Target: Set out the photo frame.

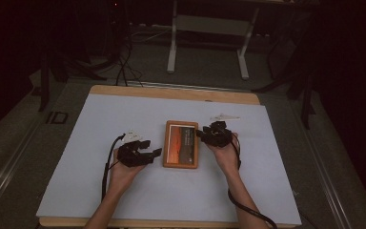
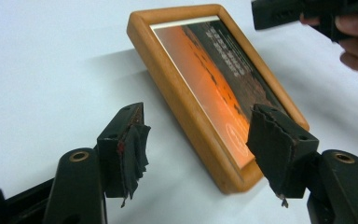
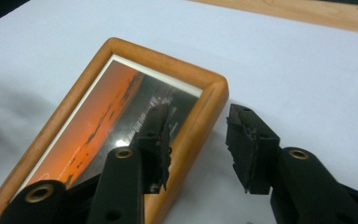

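Wooden picture frame [image 1: 181,144] with an orange sunset print, flat on the white sheet [image 1: 124,119] that covers the table [image 1: 171,93], near the middle and between both hands. Right gripper [image 1: 201,134] at the frame's far right corner, astride the wooden edge: one jaw over the glass, the other outside on the sheet, the rail in the gap; pads apart from the wood, not pinching. Left gripper [image 1: 153,148] just beside the frame's near left corner, jaws spread wide, nothing pressed between them, the corner in front of the gap.
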`<state>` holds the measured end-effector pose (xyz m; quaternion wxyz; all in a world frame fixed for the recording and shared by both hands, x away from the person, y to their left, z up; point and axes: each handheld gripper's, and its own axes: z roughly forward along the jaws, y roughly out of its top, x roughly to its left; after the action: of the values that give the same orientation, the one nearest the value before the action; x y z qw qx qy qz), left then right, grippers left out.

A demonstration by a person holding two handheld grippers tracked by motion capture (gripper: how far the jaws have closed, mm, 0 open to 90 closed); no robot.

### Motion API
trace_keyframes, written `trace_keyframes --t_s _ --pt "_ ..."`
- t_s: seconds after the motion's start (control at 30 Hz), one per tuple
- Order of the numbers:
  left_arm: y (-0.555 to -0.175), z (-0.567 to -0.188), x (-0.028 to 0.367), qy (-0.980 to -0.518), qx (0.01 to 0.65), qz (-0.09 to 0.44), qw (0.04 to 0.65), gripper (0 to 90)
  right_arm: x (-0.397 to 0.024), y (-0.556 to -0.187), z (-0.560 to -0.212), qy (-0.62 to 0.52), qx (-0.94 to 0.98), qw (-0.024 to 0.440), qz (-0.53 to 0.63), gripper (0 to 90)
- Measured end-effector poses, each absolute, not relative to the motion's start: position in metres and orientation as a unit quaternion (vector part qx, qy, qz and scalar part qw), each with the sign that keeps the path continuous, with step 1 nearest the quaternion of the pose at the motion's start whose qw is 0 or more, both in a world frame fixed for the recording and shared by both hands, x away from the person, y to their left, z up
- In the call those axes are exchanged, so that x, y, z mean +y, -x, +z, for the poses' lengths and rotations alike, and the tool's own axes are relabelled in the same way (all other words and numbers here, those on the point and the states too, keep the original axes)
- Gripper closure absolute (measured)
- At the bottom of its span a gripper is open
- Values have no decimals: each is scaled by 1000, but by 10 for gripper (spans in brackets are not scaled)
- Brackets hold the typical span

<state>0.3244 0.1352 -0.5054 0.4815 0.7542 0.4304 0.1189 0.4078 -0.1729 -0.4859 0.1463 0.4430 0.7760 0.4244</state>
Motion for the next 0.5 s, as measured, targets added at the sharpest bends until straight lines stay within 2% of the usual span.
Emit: trace_keyframes --t_s 0.2,0.37,0.5 --pt "-316 -508 138 -754 430 119 482 371 -167 -411 -482 -431 778 158 428 696" --pt "-311 -509 137 -758 424 123 480 372 -157 -418 -483 -420 783 165 428 877" --pt "-310 -509 134 -758 422 125 480 372 -150 -423 -486 -418 787 166 423 897"
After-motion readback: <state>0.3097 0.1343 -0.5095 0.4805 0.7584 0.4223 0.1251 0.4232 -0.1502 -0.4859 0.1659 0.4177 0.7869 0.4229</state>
